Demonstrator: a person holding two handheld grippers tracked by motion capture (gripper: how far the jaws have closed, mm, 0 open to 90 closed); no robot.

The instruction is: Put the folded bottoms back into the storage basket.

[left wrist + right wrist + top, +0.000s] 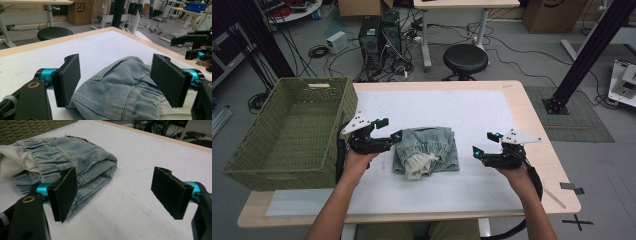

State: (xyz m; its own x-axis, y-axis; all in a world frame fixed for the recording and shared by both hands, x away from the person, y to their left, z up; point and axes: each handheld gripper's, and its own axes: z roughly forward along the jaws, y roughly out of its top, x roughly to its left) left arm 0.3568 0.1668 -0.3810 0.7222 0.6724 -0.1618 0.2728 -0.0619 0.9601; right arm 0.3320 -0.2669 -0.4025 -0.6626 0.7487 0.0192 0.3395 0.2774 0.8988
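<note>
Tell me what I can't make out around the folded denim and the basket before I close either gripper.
- Folded denim garment: its underside and inner layers are hidden by its own folds, so its type is unclear.
- Left gripper: in the high view, too small to tell whether the jaws touch the denim.
- Green basket: its near inner wall is hidden by its rim.
- Right gripper: in the right gripper view, its left jaw covers part of the denim's near edge.

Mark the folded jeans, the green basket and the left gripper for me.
folded jeans (432,145): high view, on the denim near the waistband.
green basket (242,172): high view, on its near woven wall.
left gripper (116,82): left gripper view, midway between its open fingers, which flank the jeans.
</note>
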